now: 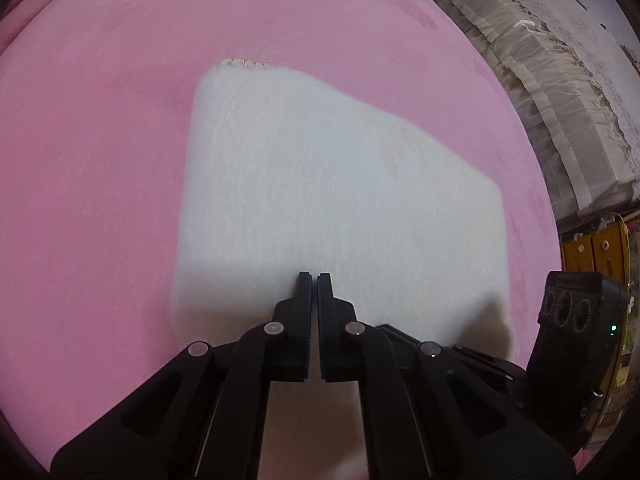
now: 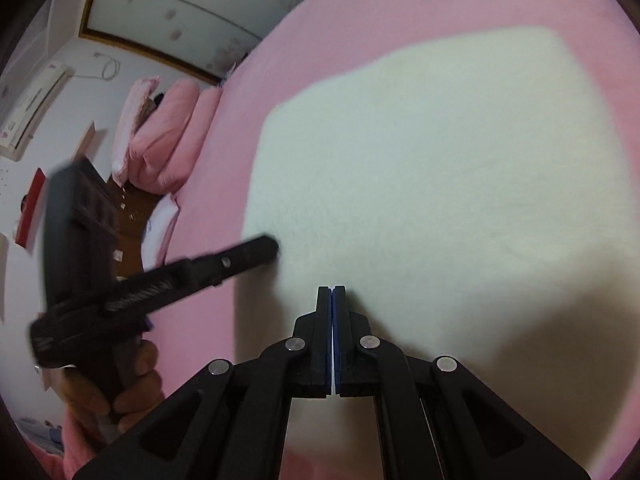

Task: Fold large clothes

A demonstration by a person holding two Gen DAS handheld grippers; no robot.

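Your white garment (image 1: 336,200) lies flat on the pink bedspread (image 1: 92,168), folded into a compact block with a lacy trim edge (image 1: 244,64) peeking out at its far corner. Your left gripper (image 1: 314,280) sits low over the near edge of the cloth, its 2 fingers drawn almost together with only a thin slit between them, and nothing visibly pinched there. From the right wrist camera, your right gripper (image 2: 331,290) is pressed tight, the blue pads meeting, with no fabric visibly caught between them; it hangs over the near part of the same white garment (image 2: 440,168). The left gripper (image 2: 264,250) shows up at the left of that view, its tip at the cloth's left edge, your hand (image 2: 124,392) wrapped around the handle. Pink pillows (image 2: 168,132) are stacked at the far end of the bedspread (image 2: 224,184).
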